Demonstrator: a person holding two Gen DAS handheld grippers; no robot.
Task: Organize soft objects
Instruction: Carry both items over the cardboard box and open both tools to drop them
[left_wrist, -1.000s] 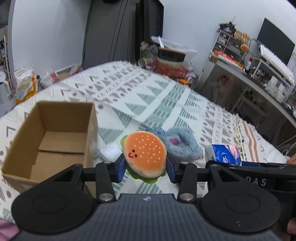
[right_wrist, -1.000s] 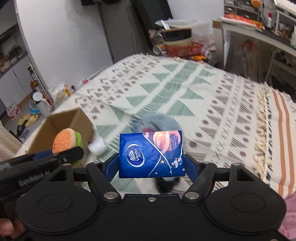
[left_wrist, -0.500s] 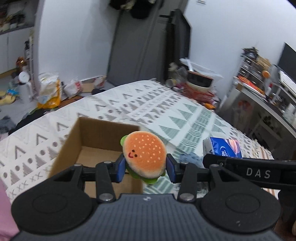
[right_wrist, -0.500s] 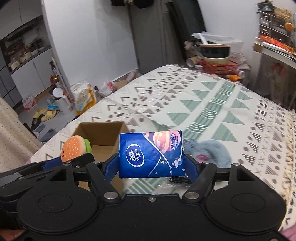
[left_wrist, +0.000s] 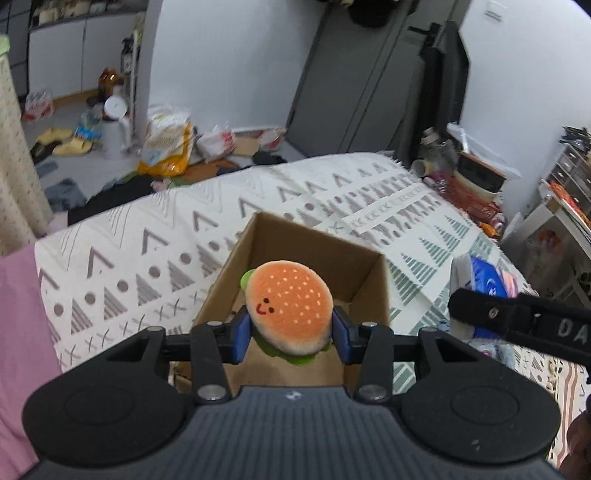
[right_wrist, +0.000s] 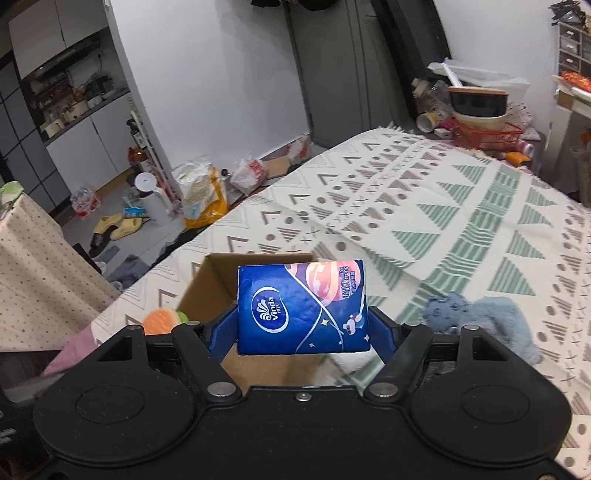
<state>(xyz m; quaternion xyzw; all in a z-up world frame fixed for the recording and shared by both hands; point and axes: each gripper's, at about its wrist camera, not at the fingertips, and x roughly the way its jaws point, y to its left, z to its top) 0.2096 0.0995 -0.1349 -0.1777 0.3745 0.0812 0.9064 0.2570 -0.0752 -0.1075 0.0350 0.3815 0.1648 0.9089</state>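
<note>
My left gripper (left_wrist: 291, 334) is shut on a plush burger toy (left_wrist: 289, 312) with a smiling face, held just over the open cardboard box (left_wrist: 317, 243) on the bed. The right gripper (right_wrist: 303, 332) is shut on a blue tissue pack (right_wrist: 301, 306), also above that cardboard box (right_wrist: 218, 273). From the right wrist view the burger toy (right_wrist: 160, 320) peeks out at the box's left side. From the left wrist view the tissue pack (left_wrist: 484, 282) shows to the right behind the other gripper's black finger. A fluffy blue-grey soft item (right_wrist: 484, 321) lies on the bedspread right of the box.
The bed has a cream bedspread (right_wrist: 424, 206) with green and brown triangles. Its left edge drops to a cluttered floor with bags (left_wrist: 166, 147), slippers and a white jug (right_wrist: 151, 199). Pink fabric (left_wrist: 18, 314) lies at the near left. A desk and shelves stand far right.
Both grippers swung left across the bed with their loads. The box, earlier off to the left, now sits directly under the burger toy and the tissue pack.
</note>
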